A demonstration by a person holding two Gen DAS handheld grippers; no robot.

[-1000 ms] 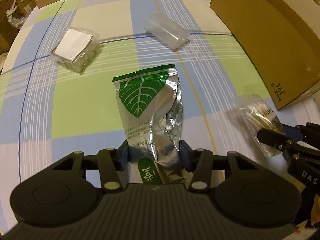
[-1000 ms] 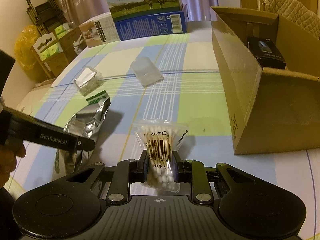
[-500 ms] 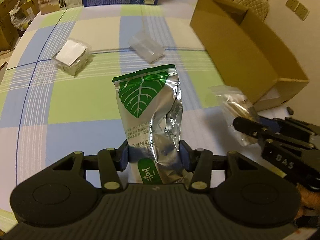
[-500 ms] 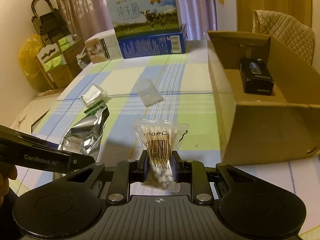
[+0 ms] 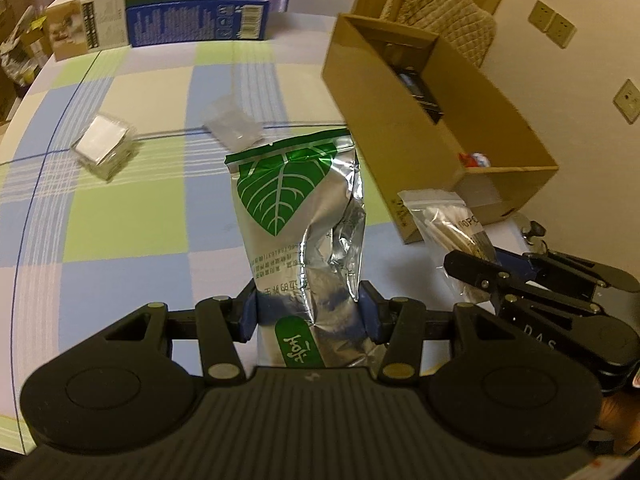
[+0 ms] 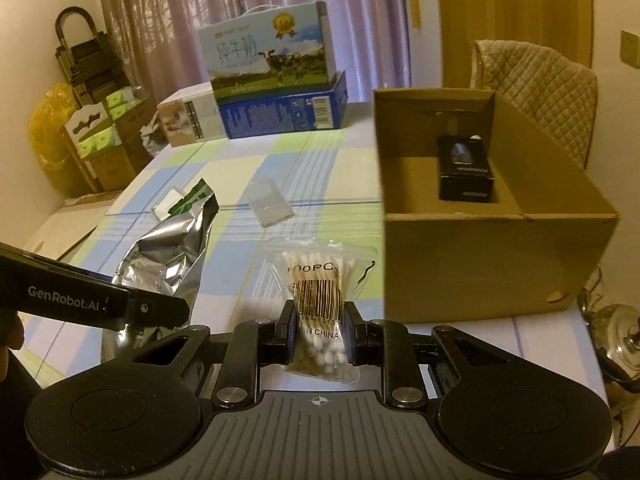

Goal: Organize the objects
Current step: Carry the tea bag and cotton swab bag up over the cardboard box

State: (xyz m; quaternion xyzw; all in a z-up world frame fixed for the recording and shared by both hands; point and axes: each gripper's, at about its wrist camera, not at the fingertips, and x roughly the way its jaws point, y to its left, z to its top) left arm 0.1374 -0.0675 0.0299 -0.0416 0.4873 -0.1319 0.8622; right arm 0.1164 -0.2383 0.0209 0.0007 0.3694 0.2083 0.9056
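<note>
In the left wrist view, our left hand-held gripper (image 5: 308,310) clamped the silver leaf-printed foil pouch (image 5: 298,216) at frame centre, the open cardboard box (image 5: 432,128) upper right. In the right wrist view, our right hand-held gripper (image 6: 319,334) gripped the cotton swab bag (image 6: 320,300) at lower centre, above the checkered counter (image 6: 320,168).

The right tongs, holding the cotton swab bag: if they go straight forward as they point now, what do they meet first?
Probably the clear plastic case lying on the checked tablecloth; the cardboard box sits to the right of that line. Depth is uncertain.
</note>
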